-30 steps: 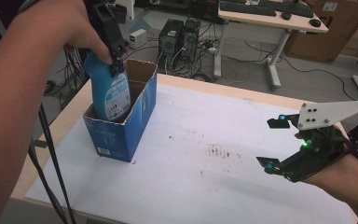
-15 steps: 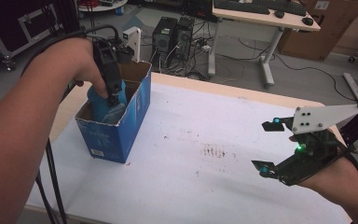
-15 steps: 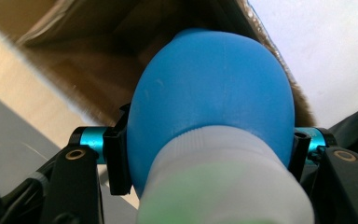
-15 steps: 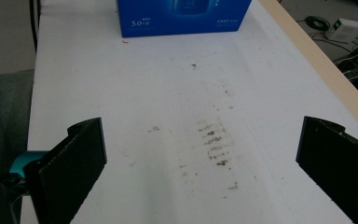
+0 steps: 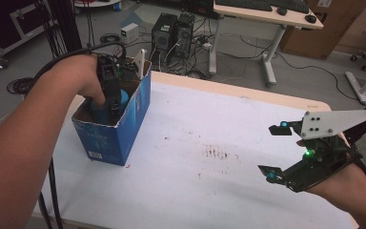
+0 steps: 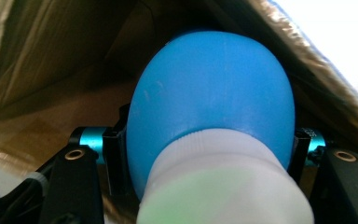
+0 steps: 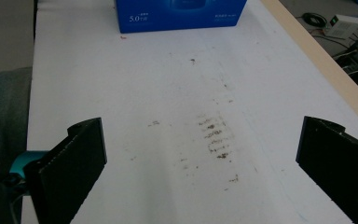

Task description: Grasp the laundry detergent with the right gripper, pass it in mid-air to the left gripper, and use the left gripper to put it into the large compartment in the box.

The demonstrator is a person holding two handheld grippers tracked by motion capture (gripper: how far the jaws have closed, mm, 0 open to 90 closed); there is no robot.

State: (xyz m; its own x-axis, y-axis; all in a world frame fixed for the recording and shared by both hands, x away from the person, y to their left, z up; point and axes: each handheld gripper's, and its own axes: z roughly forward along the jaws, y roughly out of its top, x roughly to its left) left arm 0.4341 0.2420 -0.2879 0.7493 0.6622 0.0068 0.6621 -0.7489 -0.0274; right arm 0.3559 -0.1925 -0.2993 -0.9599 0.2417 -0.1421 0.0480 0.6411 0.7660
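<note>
The left claw [image 5: 110,102] is clamped tight on the blue bottle [image 6: 212,100], white cap toward the claw and body running straight down into the open blue carton [image 5: 124,129]. "5.0" reads on the carton's side. Across the counter [image 5: 209,143], the right claw [image 5: 276,150] gapes wide, holding nothing.

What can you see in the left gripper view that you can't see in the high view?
The left gripper view looks inside the box: its brown inner walls, the bottle's white cap, and the pads pressing the bottle's sides. The high view adds the box's blue outside, the white table and the right gripper, open over it. Both show the blue bottle held by the left gripper.
</note>
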